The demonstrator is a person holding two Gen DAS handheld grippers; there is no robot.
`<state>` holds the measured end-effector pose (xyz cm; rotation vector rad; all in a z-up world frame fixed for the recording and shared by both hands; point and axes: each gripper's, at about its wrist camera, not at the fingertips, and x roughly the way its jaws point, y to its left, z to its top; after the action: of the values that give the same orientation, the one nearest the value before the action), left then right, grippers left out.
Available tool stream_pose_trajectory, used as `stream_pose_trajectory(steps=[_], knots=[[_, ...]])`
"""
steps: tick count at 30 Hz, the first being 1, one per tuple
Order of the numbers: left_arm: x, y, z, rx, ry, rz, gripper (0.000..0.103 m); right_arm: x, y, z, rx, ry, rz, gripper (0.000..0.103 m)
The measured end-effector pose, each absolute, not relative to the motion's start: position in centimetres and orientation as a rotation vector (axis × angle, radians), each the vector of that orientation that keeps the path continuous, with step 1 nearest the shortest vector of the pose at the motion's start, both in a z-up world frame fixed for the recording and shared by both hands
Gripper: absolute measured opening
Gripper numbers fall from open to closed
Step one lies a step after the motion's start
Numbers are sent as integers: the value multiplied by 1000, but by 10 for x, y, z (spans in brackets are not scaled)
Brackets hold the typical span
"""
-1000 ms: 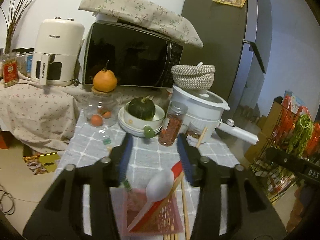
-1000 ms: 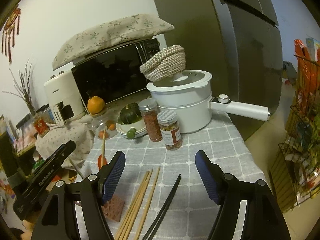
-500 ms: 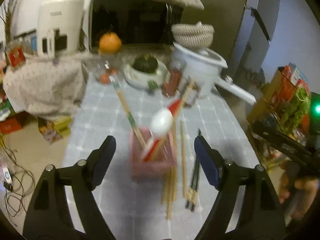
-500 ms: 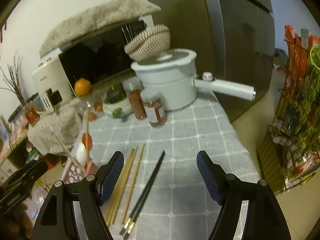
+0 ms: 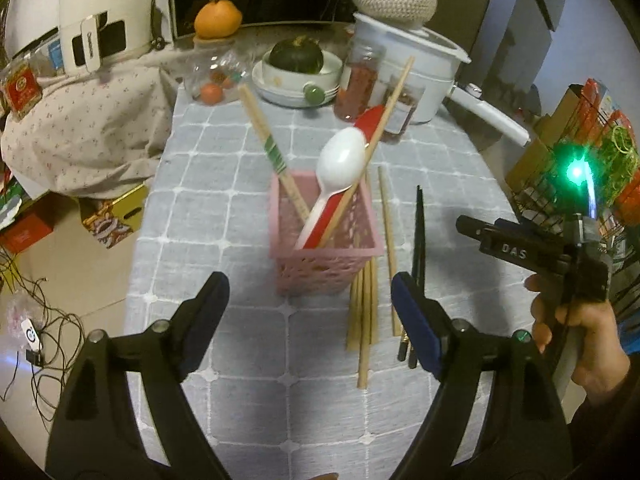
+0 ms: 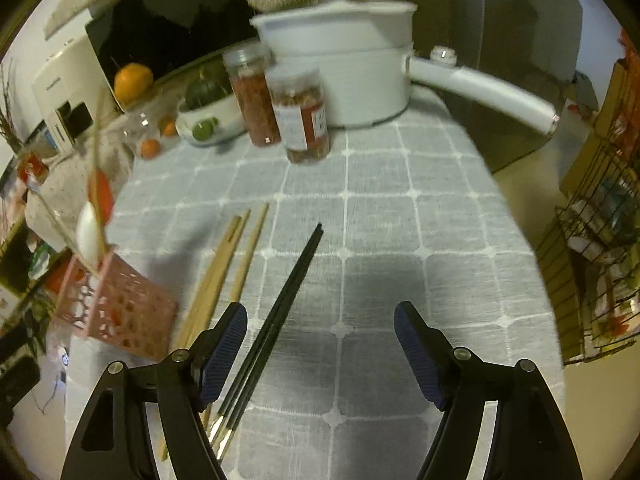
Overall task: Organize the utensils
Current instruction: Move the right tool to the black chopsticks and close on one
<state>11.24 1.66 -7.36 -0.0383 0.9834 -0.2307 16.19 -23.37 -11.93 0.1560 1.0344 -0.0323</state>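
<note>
My right claw (image 6: 320,354) was wide apart and empty over the desk (image 6: 400,208), and the black chopsticks (image 6: 280,304) lay just inside its left finger, pointing long-ways away from me, right of the pink basket (image 6: 120,316), nearer than my left claw (image 5: 308,312).

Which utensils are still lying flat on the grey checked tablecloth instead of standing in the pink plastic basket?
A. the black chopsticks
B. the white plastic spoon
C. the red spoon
A: the black chopsticks lie flat on the grey checked tablecloth, while both spoons stand in the pink plastic basket.
</note>
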Motion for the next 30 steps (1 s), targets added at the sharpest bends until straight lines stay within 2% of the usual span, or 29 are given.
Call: stream_pose_trajectory(steps=[12,17,30], knots=[[125,24,-85,-127,1062,-227,83,191,-239,-167,190,1146,-54,77],[127,23,-85,-135,1073,-243,83,197,-243,-175,259,1171,-54,75],[124,18,-84,-121,1082,-280,83,203,-227,-177,137,1171,-73,69]])
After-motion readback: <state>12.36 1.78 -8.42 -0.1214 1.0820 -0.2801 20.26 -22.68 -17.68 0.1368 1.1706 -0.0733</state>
